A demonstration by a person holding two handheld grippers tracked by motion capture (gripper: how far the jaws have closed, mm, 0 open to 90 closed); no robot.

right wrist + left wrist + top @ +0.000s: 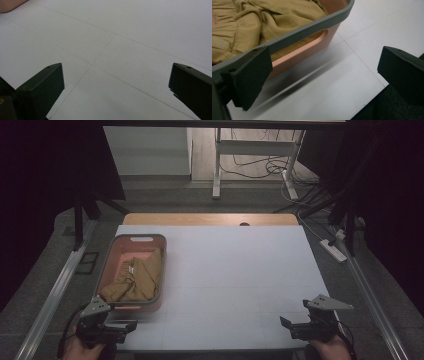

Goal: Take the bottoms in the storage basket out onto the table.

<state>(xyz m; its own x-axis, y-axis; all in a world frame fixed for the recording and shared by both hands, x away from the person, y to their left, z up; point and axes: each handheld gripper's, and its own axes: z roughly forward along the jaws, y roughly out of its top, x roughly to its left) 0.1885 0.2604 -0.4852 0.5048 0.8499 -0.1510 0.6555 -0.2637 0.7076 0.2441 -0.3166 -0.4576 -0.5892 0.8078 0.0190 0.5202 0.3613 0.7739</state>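
Observation:
A pink basket with a grey rim (pixel 120 240) stands on the left part of the white table (pixel 235 270), and a crumpled mustard-brown cloth (pixel 136 279) lies inside it. My left gripper (pixel 125 326) rests at the table's front left corner, just below the basket, open with nothing between its jaws. In the left gripper view the basket's near wall (pixel 312 47) and the cloth (pixel 262 20) are close ahead of the wide-apart jaws. My right gripper (pixel 290 326) sits at the front right edge, open over bare table (pixel 125 50).
Dark curtains flank the table on both sides. Metal rails run along the floor left and right. A desk frame (pixel 220 165), cables and a power strip (pixel 334 250) lie beyond the far edge. A wooden strip (pixel 210 219) borders the table's back.

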